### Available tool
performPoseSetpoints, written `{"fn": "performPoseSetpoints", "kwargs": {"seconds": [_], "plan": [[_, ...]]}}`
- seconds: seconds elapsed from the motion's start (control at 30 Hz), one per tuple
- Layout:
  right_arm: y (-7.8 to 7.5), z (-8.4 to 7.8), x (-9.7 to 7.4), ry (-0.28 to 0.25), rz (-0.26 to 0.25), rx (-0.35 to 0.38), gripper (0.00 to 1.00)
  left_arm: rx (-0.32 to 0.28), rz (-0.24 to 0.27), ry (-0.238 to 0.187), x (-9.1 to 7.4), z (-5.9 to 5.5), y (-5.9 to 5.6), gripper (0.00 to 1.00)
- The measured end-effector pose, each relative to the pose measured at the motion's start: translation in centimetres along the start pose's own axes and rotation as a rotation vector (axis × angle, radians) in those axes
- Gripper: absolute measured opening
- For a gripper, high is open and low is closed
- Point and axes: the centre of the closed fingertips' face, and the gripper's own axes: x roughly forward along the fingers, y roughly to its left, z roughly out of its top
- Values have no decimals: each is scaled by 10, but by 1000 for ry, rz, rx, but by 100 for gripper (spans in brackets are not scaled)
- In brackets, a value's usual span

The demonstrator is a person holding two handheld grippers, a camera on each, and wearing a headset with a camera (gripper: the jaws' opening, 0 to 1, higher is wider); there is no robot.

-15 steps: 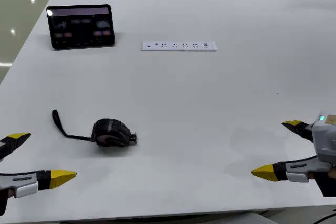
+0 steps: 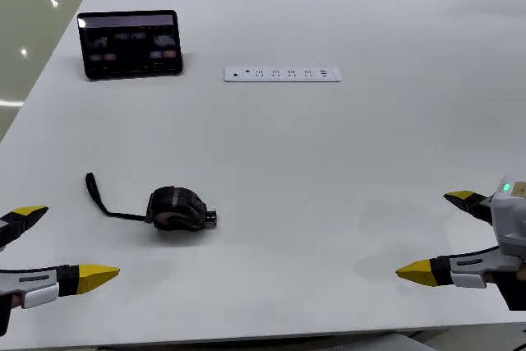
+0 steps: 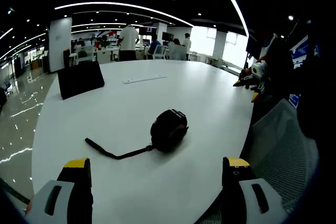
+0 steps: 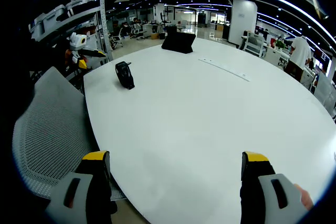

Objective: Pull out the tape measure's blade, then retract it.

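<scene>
A black tape measure [image 2: 176, 209] lies on the white table [image 2: 329, 145], its black wrist strap [image 2: 99, 197] trailing to the left and its blade wound in. The left gripper view shows the tape measure [image 3: 169, 129] ahead with the strap [image 3: 113, 151] toward me. My left gripper [image 2: 62, 244] is open at the table's near left corner, a short way from the tape. At the near right edge my right gripper [image 2: 444, 234] stands open, far from the tape measure [image 4: 124, 74]. Neither holds anything.
A dark tablet [image 2: 129, 43] stands propped at the back left. A white power strip [image 2: 282, 74] lies flat beyond the table's middle. A grey mesh chair [image 4: 47, 135] sits at the near edge. People stand in the office behind [image 3: 127, 40].
The whole head view has shifted slightly down and right as the camera moved. Tape measure and both grippers stay where they were.
</scene>
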Motion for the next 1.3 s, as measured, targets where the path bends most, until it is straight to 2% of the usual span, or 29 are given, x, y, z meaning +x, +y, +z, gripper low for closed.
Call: {"fn": "performPoseSetpoints", "kwargs": {"seconds": [0.2,0.33,0.43,0.5,0.57,0.6,0.63,0.67,0.73,0.77,0.83,0.9,0.97,1.03,1.1,1.17,1.23,1.3], "plan": [[-2,5,0,-7,-11,-26,100,6,-13,-10,0,2,-1,100],[-3,8,-1,-11,-9,-30,100,32,-26,-22,2,7,-2,100],[-3,12,0,-25,-3,-30,100,6,-57,-15,6,8,-4,100],[-2,17,1,-43,5,-40,100,41,-55,-5,9,8,-3,100],[0,20,2,-56,12,-57,100,45,-58,-2,10,10,-3,100],[2,21,4,-56,18,-63,100,69,-44,0,12,11,1,100],[4,21,5,-50,28,-58,100,59,-49,13,13,10,2,100],[7,22,7,-45,44,-55,100,35,-63,60,14,3,0,100],[9,29,8,-65,52,-77,100,92,-70,40,18,8,2,100],[11,34,9,-64,51,-82,100,102,-78,51,20,7,2,100],[13,39,12,-68,59,-89,100,85,-108,69,24,6,-1,100],[14,46,17,-66,68,-104,100,137,-128,66,28,11,-2,100],[16,56,21,-76,75,-121,100,140,-165,84,34,14,-7,100],[16,63,27,-82,83,-132,100,186,-189,95,40,18,-10,100],[18,69,34,-79,96,-150,100,190,-214,109,46,22,-12,100],[22,75,40,-83,110,-170,100,188,-264,146,49,24,-19,92],[25,81,44,-87,122,-177,100,231,-251,150,55,28,-17,92],[32,87,50,-91,143,-192,100,255,-270,151,61,33,-20,93]]}}
